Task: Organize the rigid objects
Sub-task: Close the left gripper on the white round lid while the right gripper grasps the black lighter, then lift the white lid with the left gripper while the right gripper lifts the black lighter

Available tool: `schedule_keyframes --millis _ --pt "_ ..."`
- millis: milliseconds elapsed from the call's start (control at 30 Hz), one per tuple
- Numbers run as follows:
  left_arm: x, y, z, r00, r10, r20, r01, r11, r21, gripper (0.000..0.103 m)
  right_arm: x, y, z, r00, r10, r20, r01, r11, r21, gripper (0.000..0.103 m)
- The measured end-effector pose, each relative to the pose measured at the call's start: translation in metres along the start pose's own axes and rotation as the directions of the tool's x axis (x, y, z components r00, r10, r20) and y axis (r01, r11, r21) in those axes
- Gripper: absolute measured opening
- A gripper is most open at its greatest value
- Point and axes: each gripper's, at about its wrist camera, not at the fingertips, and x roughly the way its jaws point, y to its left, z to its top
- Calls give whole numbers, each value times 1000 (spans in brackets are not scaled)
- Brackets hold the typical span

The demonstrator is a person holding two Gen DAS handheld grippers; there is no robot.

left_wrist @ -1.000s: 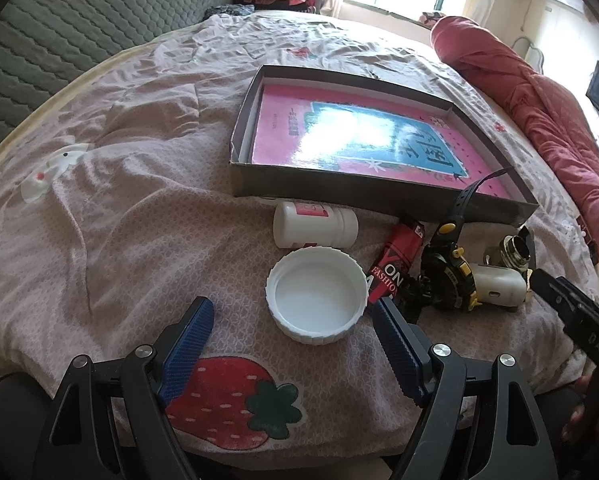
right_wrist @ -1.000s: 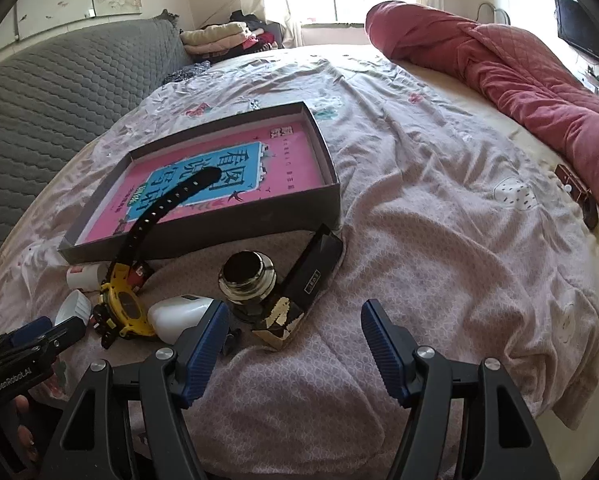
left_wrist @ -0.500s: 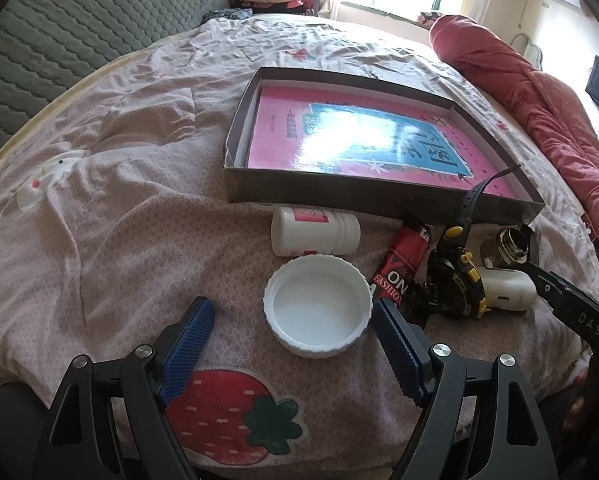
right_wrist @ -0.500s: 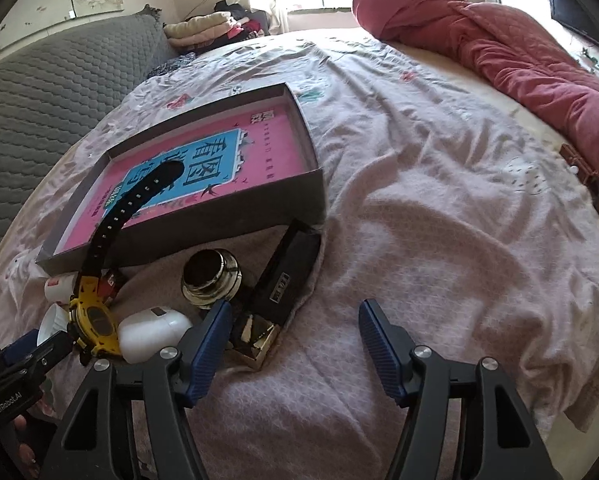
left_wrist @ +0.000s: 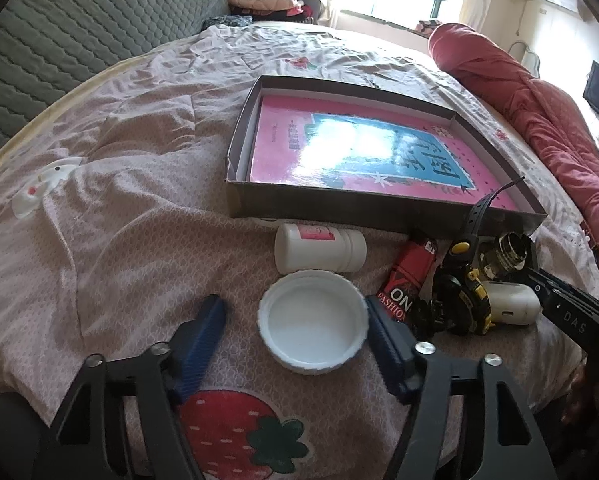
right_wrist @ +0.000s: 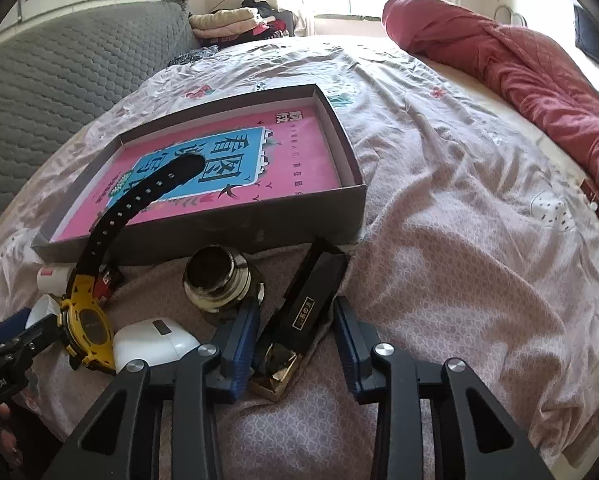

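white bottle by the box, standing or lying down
Lying down: the white bottle rests on its side on the bedspread, just in front of the box.

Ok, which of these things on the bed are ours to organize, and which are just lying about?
Job items:
- white lid, between the closing left gripper jaws
- black box, between the closing right gripper jaws
- white bottle
- red tube
- yellow watch
- metal ring
- white case
- tray

Lying about:
- red quilt
- folded clothes

Red tube partly behind watch, white bottle mostly hidden by strap
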Motion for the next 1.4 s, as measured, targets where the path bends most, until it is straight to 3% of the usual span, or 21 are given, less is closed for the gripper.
schedule_keyframes --millis 133,500,967,1400 --pt "2 -2 -1 1000 -6 -4 6 1000 11 53 -3 -2 0 1000 13 13 -13 1000 -4 32" --pt "-9 -8 0 999 1 39 -3 999 50 52 -13 -12 2 998 45 48 -46 999 20 24" --pt "-30 -1 3 996 -55 76 53 998 21 52 -28 -22 -3 996 71 60 -75 996 55 24" --pt "-50 -2 5 988 -96 121 94 995 20 51 -55 -11 -4 985 88 148 -89 996 2 24"
